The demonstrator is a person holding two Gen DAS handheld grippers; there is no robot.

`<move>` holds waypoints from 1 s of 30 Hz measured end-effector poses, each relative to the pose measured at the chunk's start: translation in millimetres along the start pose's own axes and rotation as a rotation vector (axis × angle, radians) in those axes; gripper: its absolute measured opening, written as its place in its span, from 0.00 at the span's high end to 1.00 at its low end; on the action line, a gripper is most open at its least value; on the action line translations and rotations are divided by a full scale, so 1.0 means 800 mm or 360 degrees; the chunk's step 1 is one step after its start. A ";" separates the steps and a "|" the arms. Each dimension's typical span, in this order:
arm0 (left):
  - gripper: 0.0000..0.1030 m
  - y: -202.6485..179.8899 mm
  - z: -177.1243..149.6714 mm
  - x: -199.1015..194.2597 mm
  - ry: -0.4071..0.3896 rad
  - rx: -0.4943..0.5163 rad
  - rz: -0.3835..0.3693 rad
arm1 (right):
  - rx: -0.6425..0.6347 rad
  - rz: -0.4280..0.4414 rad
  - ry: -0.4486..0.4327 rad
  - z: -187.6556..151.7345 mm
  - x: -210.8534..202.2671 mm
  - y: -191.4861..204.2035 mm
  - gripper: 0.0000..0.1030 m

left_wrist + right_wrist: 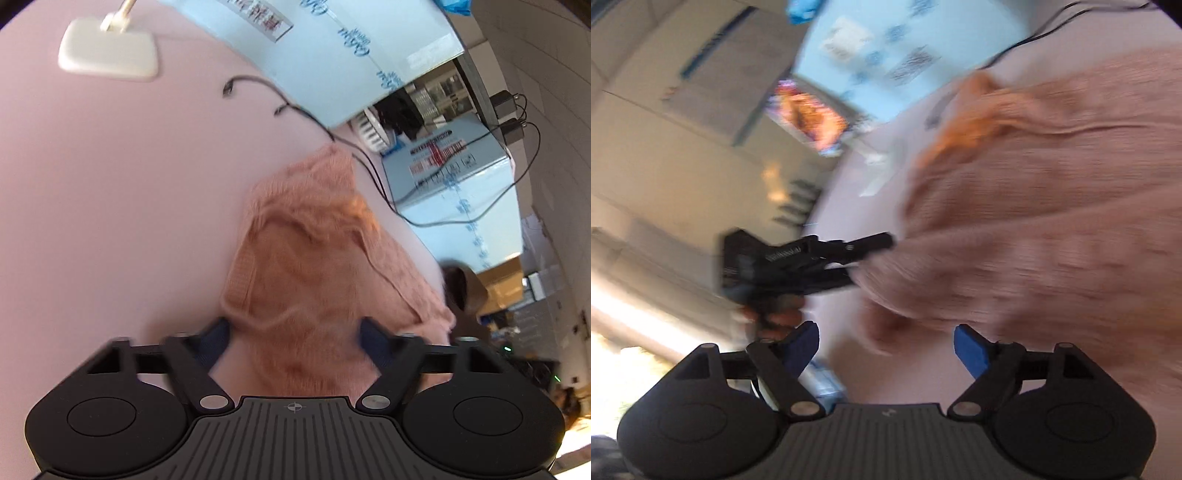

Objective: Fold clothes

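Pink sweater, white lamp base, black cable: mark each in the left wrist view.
pink sweater (317,280): left wrist view, on the knit body above the gripper fingers.
white lamp base (107,50): left wrist view, on its flat top.
black cable (295,109): left wrist view, on the strand crossing the pink table.

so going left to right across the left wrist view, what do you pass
white base → sweater → smaller blue box → black adapters. The big blue box along the top and the cable span too much of the picture to place.
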State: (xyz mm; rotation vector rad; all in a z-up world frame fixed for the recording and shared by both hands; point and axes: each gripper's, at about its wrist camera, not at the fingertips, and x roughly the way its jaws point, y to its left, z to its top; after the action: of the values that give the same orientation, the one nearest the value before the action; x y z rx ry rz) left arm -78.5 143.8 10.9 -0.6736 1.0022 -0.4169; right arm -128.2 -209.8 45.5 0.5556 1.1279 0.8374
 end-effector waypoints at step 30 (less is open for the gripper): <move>0.23 -0.056 -0.024 -0.040 0.0220 0.0409 0.0123 | 0.0259 -0.0028 -0.0844 0.000 0.008 -0.024 0.20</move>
State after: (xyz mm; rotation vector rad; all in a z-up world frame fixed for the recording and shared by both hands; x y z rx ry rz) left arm -111.5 124.3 55.1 -0.3777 1.0795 -0.5194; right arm -121.2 -216.1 27.2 0.8439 0.7129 0.5375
